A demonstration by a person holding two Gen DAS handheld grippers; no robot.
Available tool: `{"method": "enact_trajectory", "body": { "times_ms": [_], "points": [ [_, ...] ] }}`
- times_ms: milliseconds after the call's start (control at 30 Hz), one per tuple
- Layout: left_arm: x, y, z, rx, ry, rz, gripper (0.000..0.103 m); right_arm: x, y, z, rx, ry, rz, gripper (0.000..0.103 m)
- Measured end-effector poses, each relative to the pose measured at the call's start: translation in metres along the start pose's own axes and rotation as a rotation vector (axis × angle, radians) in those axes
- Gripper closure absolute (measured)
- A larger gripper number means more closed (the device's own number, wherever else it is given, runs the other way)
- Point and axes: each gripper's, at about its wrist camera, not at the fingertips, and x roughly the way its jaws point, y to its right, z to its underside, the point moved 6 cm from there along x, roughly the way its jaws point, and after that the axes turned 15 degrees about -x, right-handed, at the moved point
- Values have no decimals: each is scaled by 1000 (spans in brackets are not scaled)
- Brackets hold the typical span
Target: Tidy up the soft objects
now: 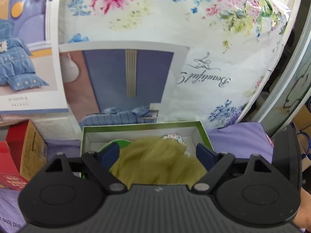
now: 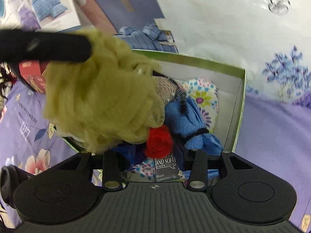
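A white cardboard box with a green rim (image 1: 140, 126) (image 2: 194, 58) sits on a purple bedsheet. An olive-green fluffy bundle (image 1: 155, 161) (image 2: 101, 97) hangs over the box's near-left part. It lies between the wide-set jaws of my left gripper (image 1: 157, 152), whose pads do not press it. Inside the box are a blue towel (image 2: 192, 120), a floral cloth (image 2: 204, 95), a red fabric flower (image 2: 159, 141) and a lacy piece (image 2: 165, 87). My right gripper (image 2: 155, 161) hovers over the box's near end, jaws apart, above a small grey pack (image 2: 166, 167).
A big floral bedding bag (image 1: 155, 19) with printed inserts stands right behind the box. A red carton (image 1: 17, 151) sits to the left. The purple flowered sheet (image 2: 272, 136) spreads around the box. A hand (image 1: 303, 213) shows at the right edge.
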Motion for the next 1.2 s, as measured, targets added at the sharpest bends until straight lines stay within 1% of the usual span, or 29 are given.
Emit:
{"method": "enact_trajectory", "body": {
  "times_ms": [67, 167, 233, 300, 367, 433, 467, 533, 567, 633, 667, 700, 767, 833, 900, 1033, 1100, 1200],
  "points": [
    [-9, -3, -4, -7, 14, 19, 13, -5, -5, -1, -47, -5, 3, 73],
    [-22, -6, -11, -8, 56, -1, 4, -18, -4, -3, -36, 31, 22, 71],
    [-28, -10, -12, -21, 59, 10, 4, -30, -5, -4, -1, 58, 14, 68],
    [-30, -14, -11, -36, 55, 13, 4, -37, -20, -4, -44, 66, -31, 69],
    [-30, -19, -7, -47, 51, 6, 4, -34, -34, -4, -77, 42, -10, 68],
    [-29, -24, -1, -47, 40, -7, 4, -25, -44, -2, -118, -1, -9, 67],
    [-28, -27, 3, -50, 36, -9, 4, -21, -47, -2, -103, -7, -3, 67],
    [-25, -33, 8, -50, 30, -20, 4, -10, -50, -2, -70, -25, -34, 66],
    [-24, -38, 9, -58, 31, -28, 4, -6, -50, -2, -56, -30, -31, 66],
    [-21, -46, 10, -61, 8, -46, 4, 3, -57, -2, -66, -41, -47, 65],
    [-22, -51, 9, -65, 13, -55, 4, 6, -58, -2, -70, -51, -46, 64],
    [-25, -56, 8, -71, 22, -62, 4, 8, -59, -2, -68, -52, -40, 64],
    [-34, -63, 6, -71, 13, -63, 4, 7, -59, -2, -65, -46, -45, 63],
    [-52, -68, 8, -51, 24, -63, 4, -2, -55, 0, -56, -26, -25, 63],
    [-74, -69, 18, -1, 16, -69, 3, -19, -54, 6, -40, 9, -37, 62],
    [-133, -64, 53, 69, 28, -8, 3, -57, -69, 24, -50, 68, -79, 61],
    [-168, -58, 80, 132, 51, 19, 3, -71, -82, 32, -86, 70, -120, 60],
    [-213, -50, 136, 269, 75, 25, 3, -83, -103, 41, -165, 47, -139, 59]
  ]
}}
